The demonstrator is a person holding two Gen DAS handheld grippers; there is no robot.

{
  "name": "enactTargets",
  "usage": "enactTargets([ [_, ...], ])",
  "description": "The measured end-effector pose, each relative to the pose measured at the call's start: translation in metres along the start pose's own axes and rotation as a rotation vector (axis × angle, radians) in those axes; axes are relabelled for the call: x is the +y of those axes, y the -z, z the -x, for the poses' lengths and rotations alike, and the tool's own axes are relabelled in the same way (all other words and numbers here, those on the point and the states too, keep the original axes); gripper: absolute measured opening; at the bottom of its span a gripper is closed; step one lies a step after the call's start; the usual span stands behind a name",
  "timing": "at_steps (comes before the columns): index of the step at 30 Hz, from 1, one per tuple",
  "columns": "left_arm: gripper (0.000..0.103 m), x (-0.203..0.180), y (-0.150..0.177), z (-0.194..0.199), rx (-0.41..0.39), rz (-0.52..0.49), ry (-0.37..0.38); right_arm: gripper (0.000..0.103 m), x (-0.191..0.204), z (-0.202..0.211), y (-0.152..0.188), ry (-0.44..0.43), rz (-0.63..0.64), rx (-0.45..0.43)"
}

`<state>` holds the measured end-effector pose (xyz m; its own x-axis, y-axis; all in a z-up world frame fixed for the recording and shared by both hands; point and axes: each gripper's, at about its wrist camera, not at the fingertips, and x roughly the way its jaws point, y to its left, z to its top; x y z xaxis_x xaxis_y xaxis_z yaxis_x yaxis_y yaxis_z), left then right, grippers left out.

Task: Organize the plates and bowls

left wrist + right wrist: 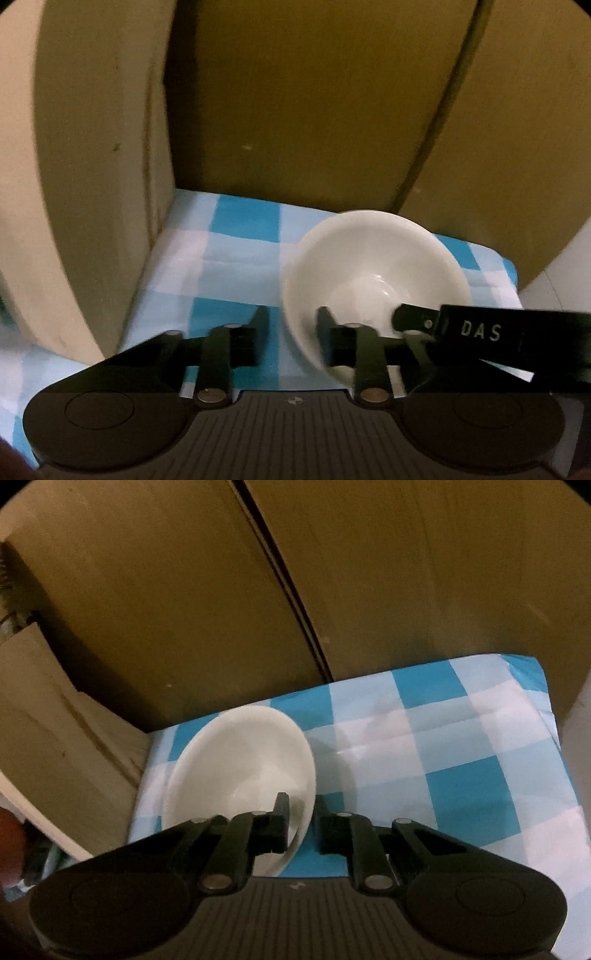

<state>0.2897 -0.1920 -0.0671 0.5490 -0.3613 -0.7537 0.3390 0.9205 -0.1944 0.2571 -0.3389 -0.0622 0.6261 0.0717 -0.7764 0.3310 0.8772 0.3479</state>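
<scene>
A white bowl (373, 273) sits on a blue-and-white checked cloth (236, 254) inside a cardboard enclosure. In the left wrist view my left gripper (293, 325) straddles the bowl's left rim, right finger inside the bowl, left finger outside; the jaws stand apart and I see no grip. The right gripper (413, 321) reaches in from the right over the bowl. In the right wrist view the right gripper (301, 816) straddles the right rim of the bowl (236, 760), left finger inside, right finger outside, with a narrow gap around the wall.
Cardboard walls (295, 103) close in at the back and both sides, with a vertical seam (291, 590) in the back wall. The cloth (443, 746) stretches to the right of the bowl, ending at a white edge (576, 720).
</scene>
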Motion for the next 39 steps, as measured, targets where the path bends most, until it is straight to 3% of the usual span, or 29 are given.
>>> enactTargets([
  [9,0.026,-0.006,0.004,0.023,-0.015,-0.031,0.0,0.01,0.014,0.027,0.007,0.022,0.062,-0.024],
  [14,0.031,-0.012,0.011,0.044,-0.034,-0.063,-0.011,0.01,0.027,0.052,0.017,0.05,0.126,-0.059],
  [23,0.032,-0.027,0.024,0.091,-0.071,-0.126,-0.005,0.01,0.024,0.104,0.032,0.038,0.116,-0.077],
  [39,0.035,-0.049,0.082,0.159,-0.044,-0.207,0.067,0.011,0.005,0.178,0.095,0.05,0.096,-0.041],
])
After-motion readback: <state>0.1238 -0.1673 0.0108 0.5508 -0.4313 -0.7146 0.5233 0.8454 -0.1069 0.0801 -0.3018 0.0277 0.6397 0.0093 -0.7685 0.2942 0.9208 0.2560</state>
